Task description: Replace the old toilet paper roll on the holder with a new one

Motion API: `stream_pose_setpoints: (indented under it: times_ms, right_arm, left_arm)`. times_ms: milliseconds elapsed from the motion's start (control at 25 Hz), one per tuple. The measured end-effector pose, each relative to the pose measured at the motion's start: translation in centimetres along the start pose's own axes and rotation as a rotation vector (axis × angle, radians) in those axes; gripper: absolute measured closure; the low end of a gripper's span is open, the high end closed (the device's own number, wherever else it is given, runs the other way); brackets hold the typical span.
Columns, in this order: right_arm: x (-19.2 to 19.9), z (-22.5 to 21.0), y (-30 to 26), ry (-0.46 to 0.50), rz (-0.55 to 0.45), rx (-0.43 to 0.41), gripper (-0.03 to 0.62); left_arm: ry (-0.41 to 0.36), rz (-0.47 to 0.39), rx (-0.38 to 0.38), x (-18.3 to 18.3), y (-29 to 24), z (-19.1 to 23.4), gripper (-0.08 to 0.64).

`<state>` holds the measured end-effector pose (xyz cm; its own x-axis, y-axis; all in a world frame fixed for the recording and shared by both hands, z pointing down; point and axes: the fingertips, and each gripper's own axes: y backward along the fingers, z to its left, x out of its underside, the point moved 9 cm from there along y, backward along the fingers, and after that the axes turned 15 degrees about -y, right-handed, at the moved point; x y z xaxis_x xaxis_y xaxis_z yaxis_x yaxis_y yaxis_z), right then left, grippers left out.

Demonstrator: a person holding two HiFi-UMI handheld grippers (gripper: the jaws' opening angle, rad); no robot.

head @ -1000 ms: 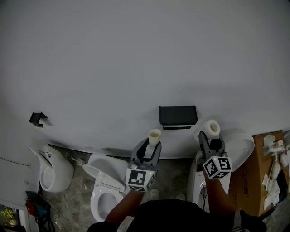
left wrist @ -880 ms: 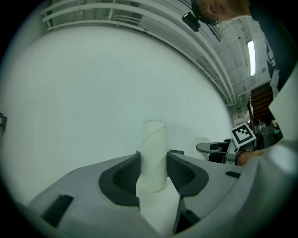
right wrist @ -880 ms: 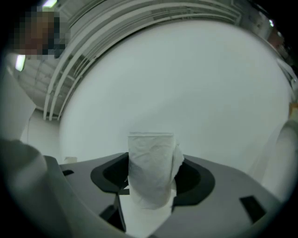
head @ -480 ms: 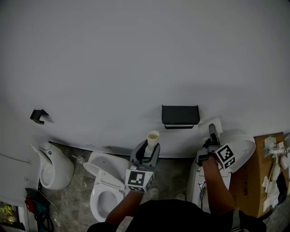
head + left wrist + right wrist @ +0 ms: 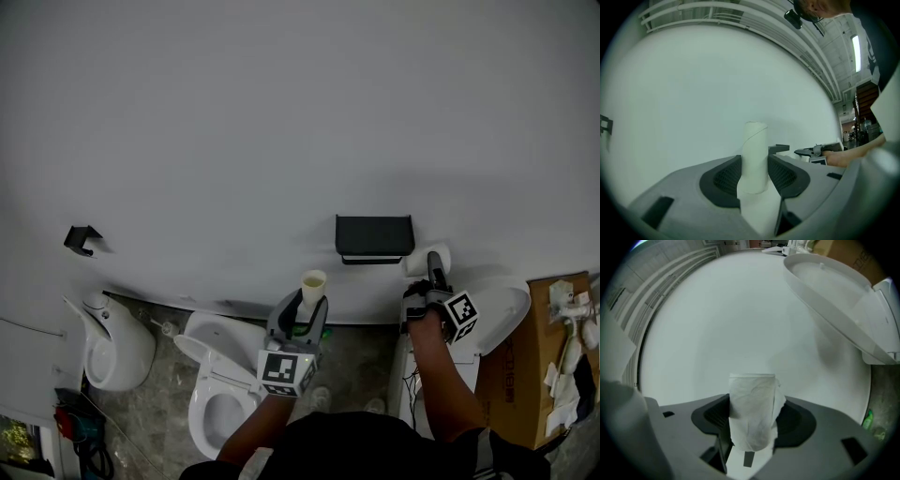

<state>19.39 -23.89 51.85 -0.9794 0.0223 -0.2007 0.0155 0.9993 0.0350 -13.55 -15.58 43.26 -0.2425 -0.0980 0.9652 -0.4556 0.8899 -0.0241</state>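
My left gripper (image 5: pixel 310 298) is shut on the old roll (image 5: pixel 313 282), a nearly bare cardboard tube that stands upright between its pads (image 5: pixel 753 161). The black wall holder (image 5: pixel 374 237) hangs up and to the right of it. My right gripper (image 5: pixel 434 265) is shut on the new white toilet paper roll (image 5: pixel 418 262), just right of the holder and slightly lower. In the right gripper view the crumpled white roll (image 5: pixel 753 416) fills the gap between the jaws, facing the white wall.
A white toilet (image 5: pixel 217 380) with its seat down stands below the left gripper. A second toilet's raised lid (image 5: pixel 499 317) is right of the right gripper, then a cardboard box (image 5: pixel 548 352). A urinal (image 5: pixel 112 349) and a black wall bracket (image 5: pixel 81 239) are at left.
My right gripper rolled onto its side and dropped lower, so the new roll now lies beside the holder's right end. The left gripper with the old tube barely moved.
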Motion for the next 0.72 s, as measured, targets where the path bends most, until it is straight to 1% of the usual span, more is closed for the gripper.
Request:
stream_pose_setpoints:
  times_ms: [200,360,440,560,720]
  right_arm:
    - [0.9,-0.3,0.0,-0.014,0.006,-0.005,0.319]
    - [1.9,-0.6,-0.1,-0.031,0.016,-0.010,0.319]
    - [2.6,-1.0,-0.3,-0.046,0.021,0.004,0.319]
    - [3.5,-1.5,-0.5,-0.054,0.036,0.017,0.319]
    - [5.2,-2.0,-0.3,-0.060,0.058,0.000,0.319]
  left_arm:
    - [-0.013,-0.011,-0.007,-0.2,0.3,0.1,0.387]
    - [-0.030,-0.021,0.006,-0.1,0.6,0.0,0.387]
    - [-0.025,-0.015,-0.001,0.2,0.9,0.4,0.388]
    - [-0.004,-0.004,-0.031,0.6,1.3,0.9,0.387]
    - [0.008,0.021,-0.049,1.1,2.1,1.3,0.388]
